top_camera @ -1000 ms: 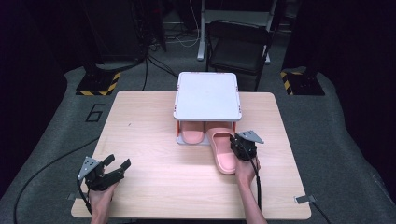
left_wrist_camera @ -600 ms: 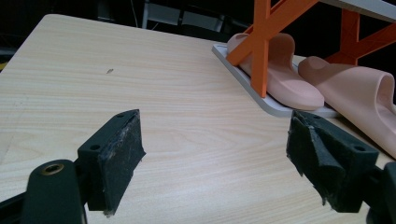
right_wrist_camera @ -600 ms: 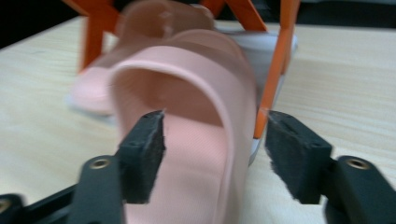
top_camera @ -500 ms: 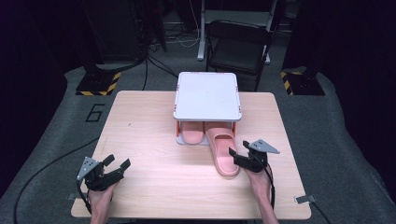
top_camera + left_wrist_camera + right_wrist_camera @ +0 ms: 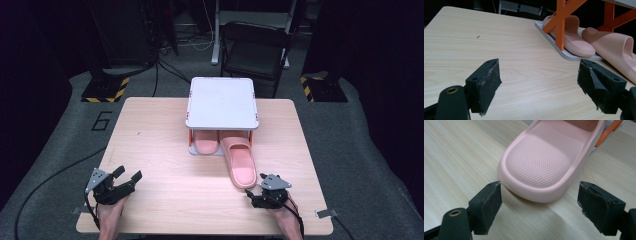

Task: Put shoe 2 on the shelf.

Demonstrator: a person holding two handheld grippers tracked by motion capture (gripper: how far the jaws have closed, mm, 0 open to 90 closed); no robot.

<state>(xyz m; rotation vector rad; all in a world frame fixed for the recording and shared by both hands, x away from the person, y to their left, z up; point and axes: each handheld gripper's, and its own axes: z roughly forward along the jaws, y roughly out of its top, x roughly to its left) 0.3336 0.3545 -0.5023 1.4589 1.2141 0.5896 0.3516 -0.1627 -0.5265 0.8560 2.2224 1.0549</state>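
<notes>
Two pink slippers lie at a small rack with a white top (image 5: pixel 222 102) and orange legs (image 5: pixel 560 22). One slipper (image 5: pixel 206 142) (image 5: pixel 571 37) rests on the rack's grey base plate (image 5: pixel 574 56). The other slipper (image 5: pixel 240 162) (image 5: pixel 614 47) sticks out toward the near edge. Its heel (image 5: pixel 544 162) lies on the wood. My right gripper (image 5: pixel 251 196) (image 5: pixel 540 192) sits just behind that heel. Its jaws have just been opening, and the pads (image 5: pixel 487 205) stand apart without touching the slipper. My left gripper (image 5: pixel 127 179) (image 5: pixel 539 75) rests open at the near left with nothing between its jaws.
The wooden table (image 5: pixel 165 140) has bare wood to the left of the rack. A dark chair (image 5: pixel 257 50) stands behind the far edge. Cables trail across the floor, and black-and-yellow marked bases (image 5: pixel 105 90) stand at the far left and right.
My right gripper has drawn back from beside the slipper toward the near edge, and its jaws now stand wide. The slipper stayed put. The left gripper has not moved.
</notes>
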